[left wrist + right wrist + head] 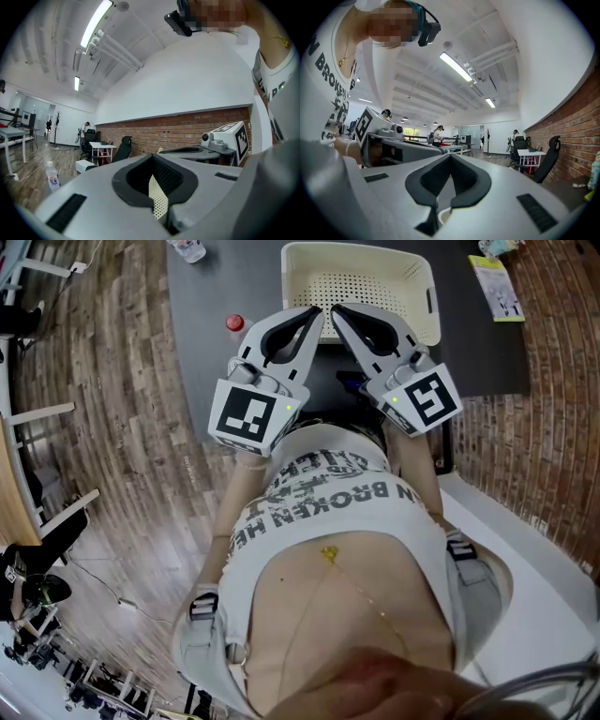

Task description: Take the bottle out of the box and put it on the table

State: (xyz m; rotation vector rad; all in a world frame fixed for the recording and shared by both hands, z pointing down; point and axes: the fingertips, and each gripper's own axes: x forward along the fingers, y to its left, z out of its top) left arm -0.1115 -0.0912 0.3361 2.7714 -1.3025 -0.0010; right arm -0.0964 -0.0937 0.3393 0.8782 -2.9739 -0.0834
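1. Left gripper (pixel 317 311) – jaws clenched, nothing between them, held level in front of the person's chest.
2. Right gripper (pixel 336 309) – jaws also pressed together and empty; its tips are just beside the left gripper's tips.
3. Both grippers point at the near wall of the cream perforated box (pixel 412 268), which sits mid-table (pixel 469 343).
4. Red-capped bottle (pixel 234 322) stands upright on the table near its left edge, just beside the box's left wall, outside it.
5. Clear bottle (pixel 190 249) stands at the table's far edge.
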